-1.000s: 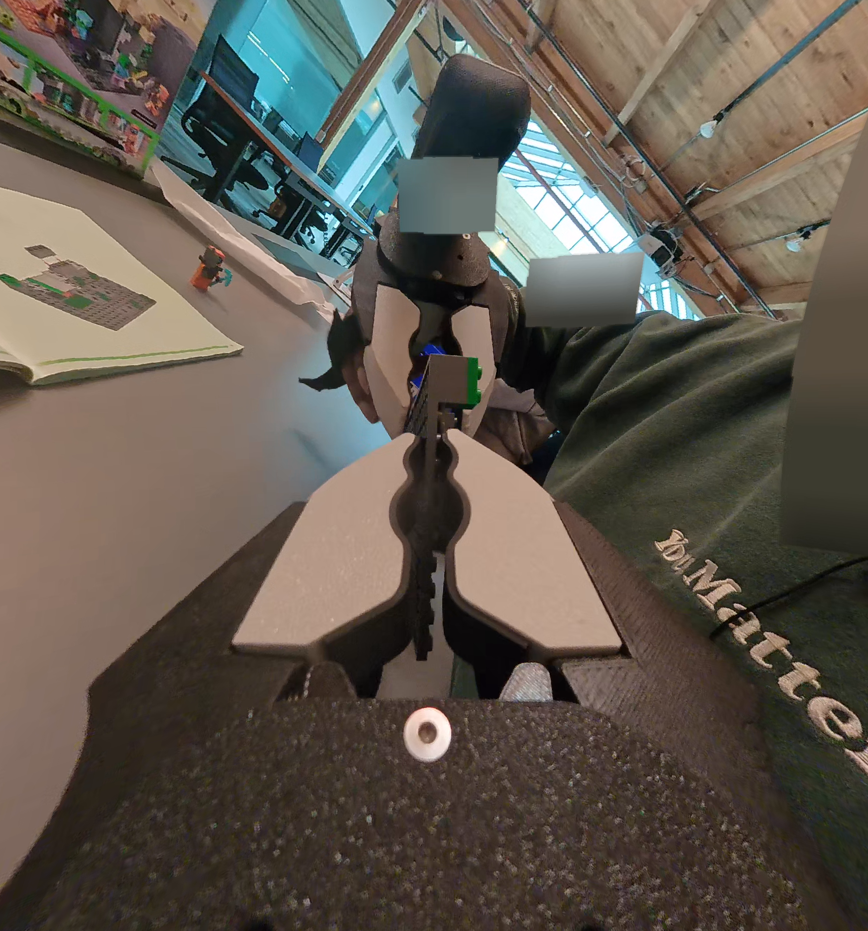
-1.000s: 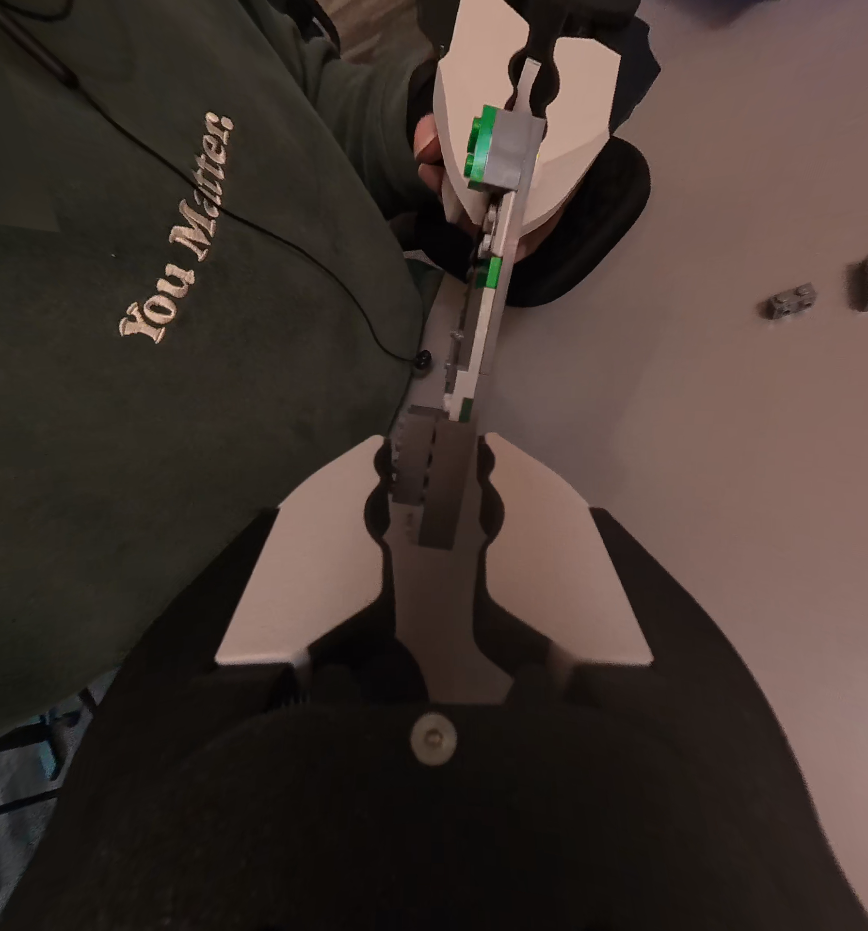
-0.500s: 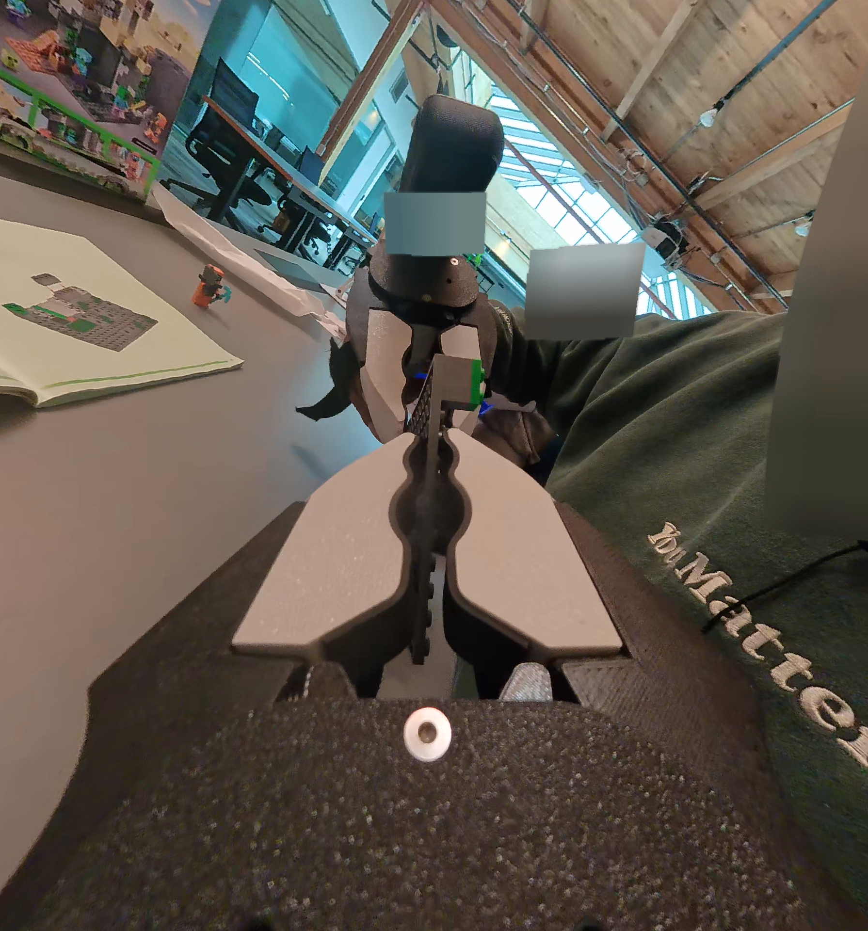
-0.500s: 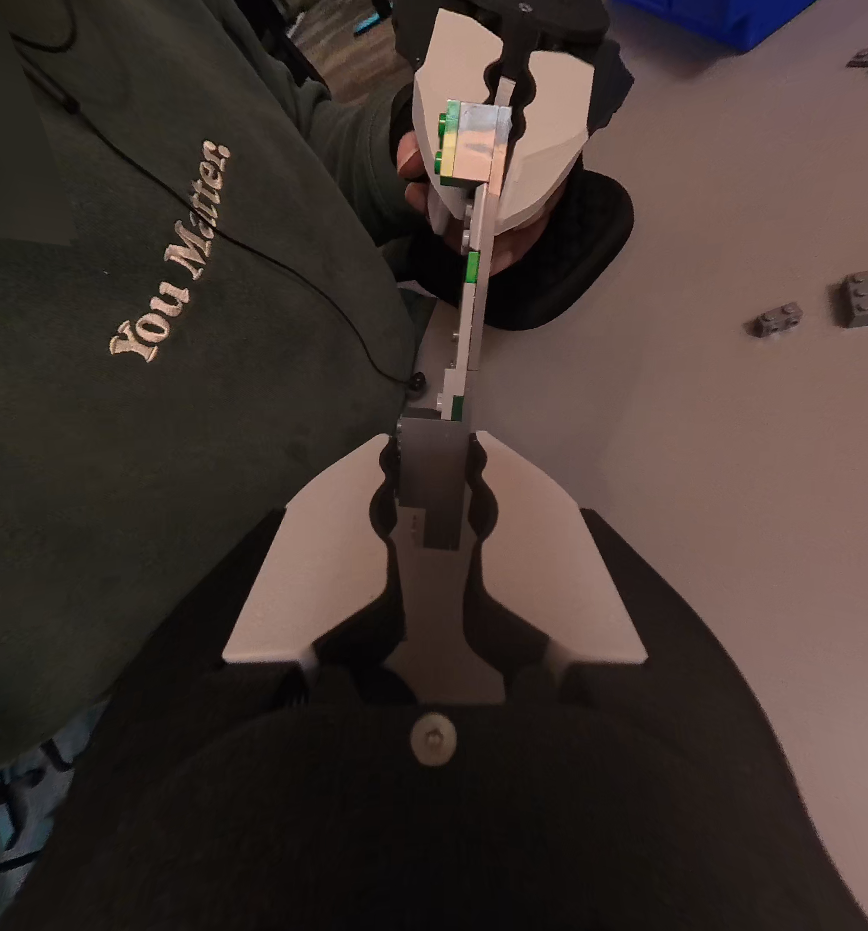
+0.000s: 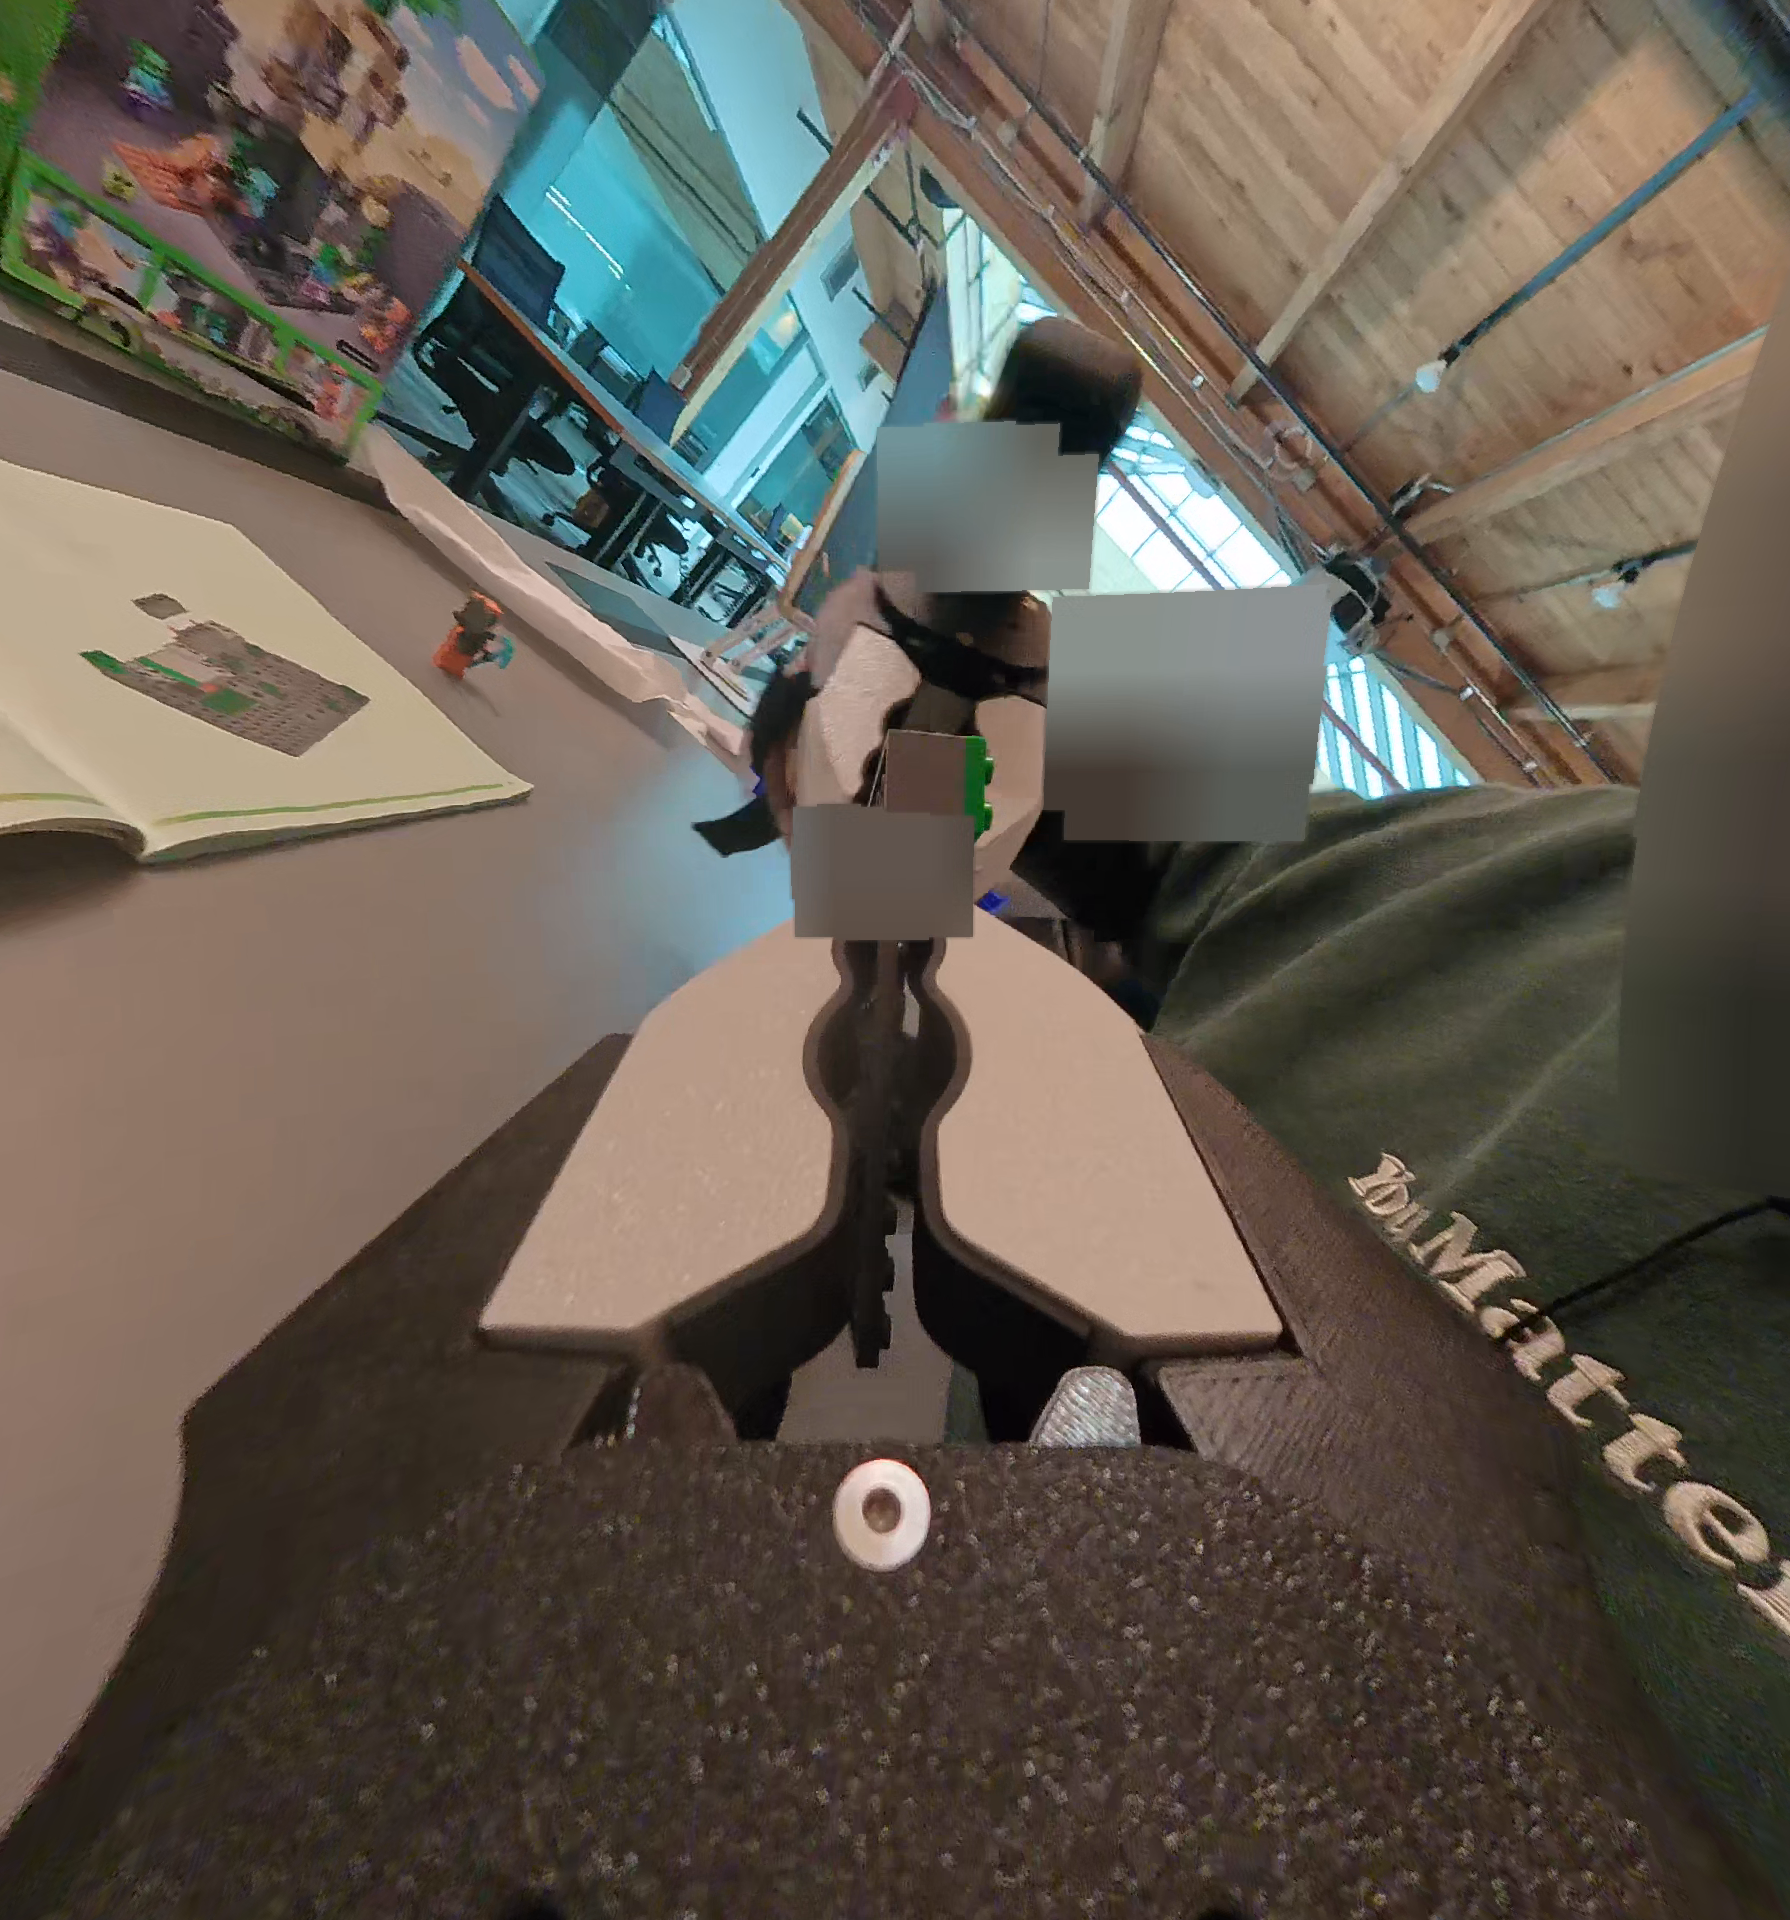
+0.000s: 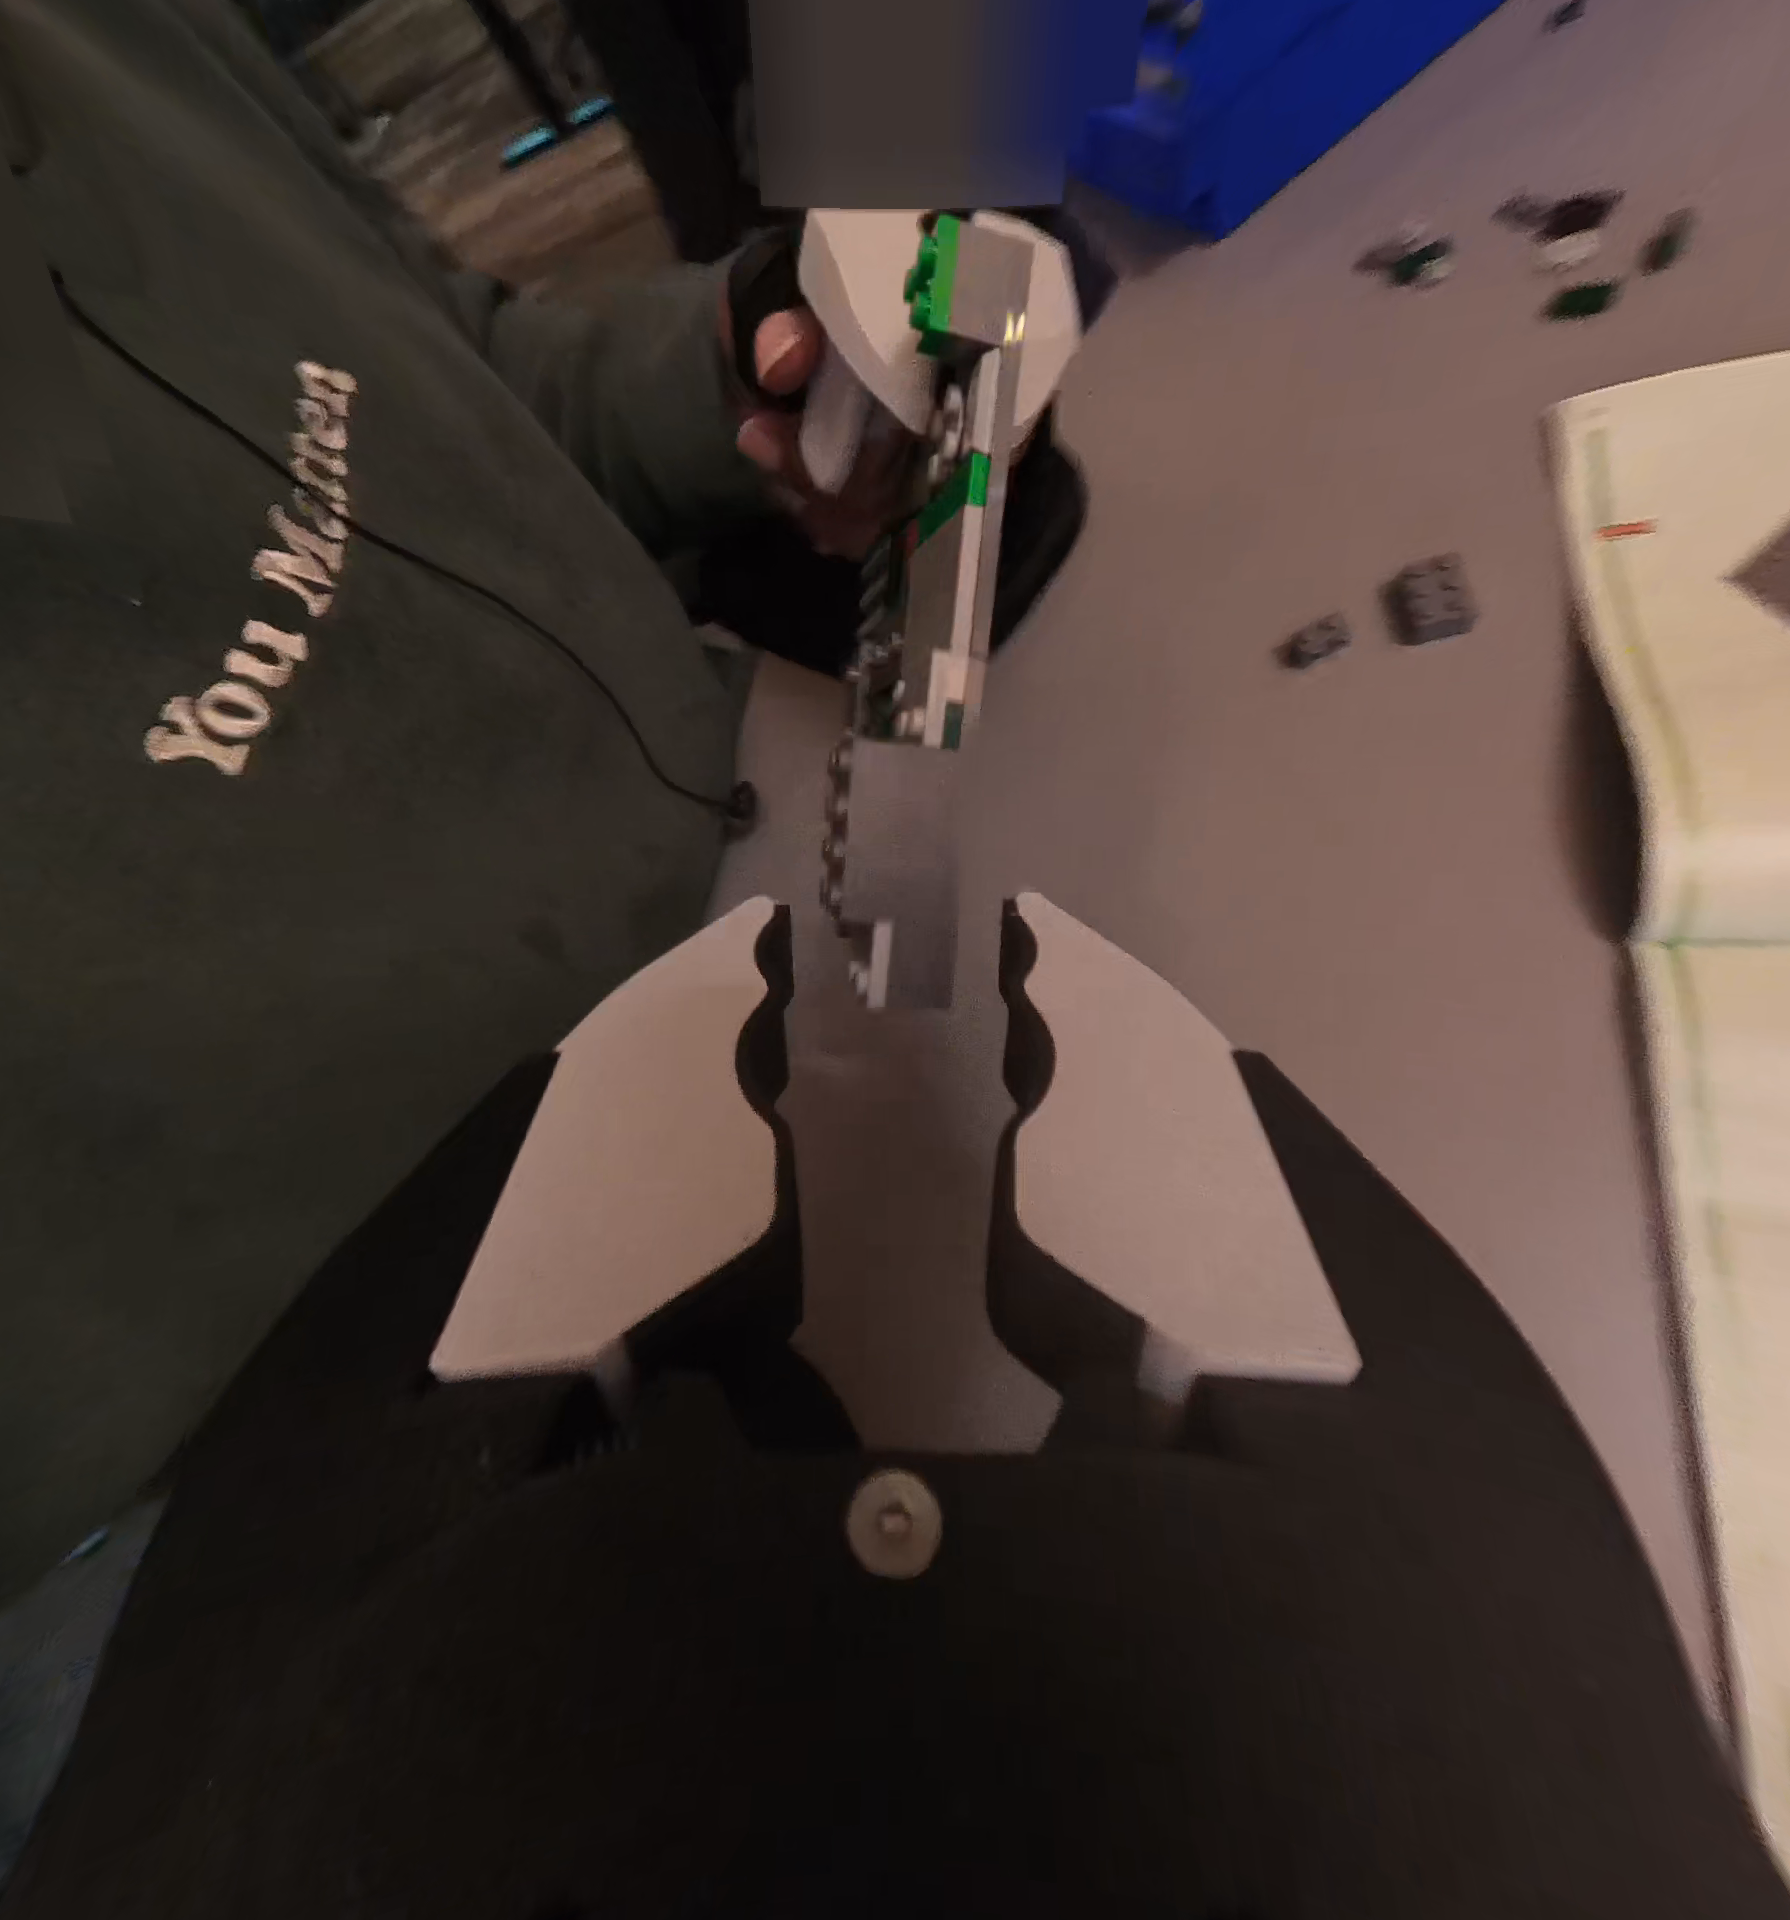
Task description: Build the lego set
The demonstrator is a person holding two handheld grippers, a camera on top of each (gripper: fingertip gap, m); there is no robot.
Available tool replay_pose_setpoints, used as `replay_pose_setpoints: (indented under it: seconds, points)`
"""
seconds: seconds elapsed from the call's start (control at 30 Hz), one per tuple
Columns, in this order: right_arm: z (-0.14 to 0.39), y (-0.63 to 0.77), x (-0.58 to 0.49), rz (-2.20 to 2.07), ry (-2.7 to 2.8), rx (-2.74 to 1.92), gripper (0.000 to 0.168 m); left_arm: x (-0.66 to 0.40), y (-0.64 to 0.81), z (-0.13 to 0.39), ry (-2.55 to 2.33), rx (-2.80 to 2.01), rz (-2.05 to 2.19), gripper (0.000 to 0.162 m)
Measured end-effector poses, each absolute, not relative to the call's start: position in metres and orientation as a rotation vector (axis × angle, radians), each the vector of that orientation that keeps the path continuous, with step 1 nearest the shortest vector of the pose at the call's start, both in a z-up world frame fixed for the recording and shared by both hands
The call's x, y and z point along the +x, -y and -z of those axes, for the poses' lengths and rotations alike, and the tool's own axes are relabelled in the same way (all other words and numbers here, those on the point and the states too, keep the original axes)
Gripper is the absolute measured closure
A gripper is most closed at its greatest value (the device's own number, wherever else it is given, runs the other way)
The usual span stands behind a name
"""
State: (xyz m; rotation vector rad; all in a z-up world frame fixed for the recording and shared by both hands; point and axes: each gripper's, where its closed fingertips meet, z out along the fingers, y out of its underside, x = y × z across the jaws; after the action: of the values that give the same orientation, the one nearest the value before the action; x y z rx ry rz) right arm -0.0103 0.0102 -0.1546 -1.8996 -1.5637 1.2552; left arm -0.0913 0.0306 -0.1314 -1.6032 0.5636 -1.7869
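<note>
A long, flat lego assembly (image 6: 958, 582) of grey, white and green plates is held above the grey table (image 6: 1234, 831), edge-on between the two grippers. My left gripper (image 5: 886, 948) is shut on one end of it; the dark studded edge (image 5: 875, 1143) runs back between its fingers. In the right wrist view the left gripper's white fingers (image 6: 849, 291) clamp the far end by a grey and green block (image 6: 974, 281). My right gripper (image 6: 893, 904) is open; the assembly's grey near end (image 6: 912, 883) lies between its fingers with a gap on each side.
An open instruction booklet (image 5: 195, 675) and the set's box (image 5: 195, 187) lie on the left, with a small orange minifigure (image 5: 470, 634). Two loose grey bricks (image 6: 1426, 608), scattered small pieces (image 6: 1556, 249) and a blue bin (image 6: 1265, 114) lie beyond. A person's green sweatshirt (image 6: 247, 727) is close. About 10 centimetres separates my left fingertips from my right.
My right gripper has opened and let go of the assembly's grey end, and has drawn back a little. My left gripper still holds the assembly.
</note>
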Motion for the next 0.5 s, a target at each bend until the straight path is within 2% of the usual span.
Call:
replay_pose_setpoints:
  seconds: [0.27, 0.5]
  points:
    - [0.171, -0.024, 0.023, -0.692, 1.066, -1.783, 0.128, -0.090, -0.050, 0.141, -0.419, -1.634, 1.863, 0.156]
    - [0.164, -0.027, 0.018, -0.451, 1.107, -1.583, 0.129, -0.079, -0.052, 0.144, -0.283, -1.683, 1.977, 0.156]
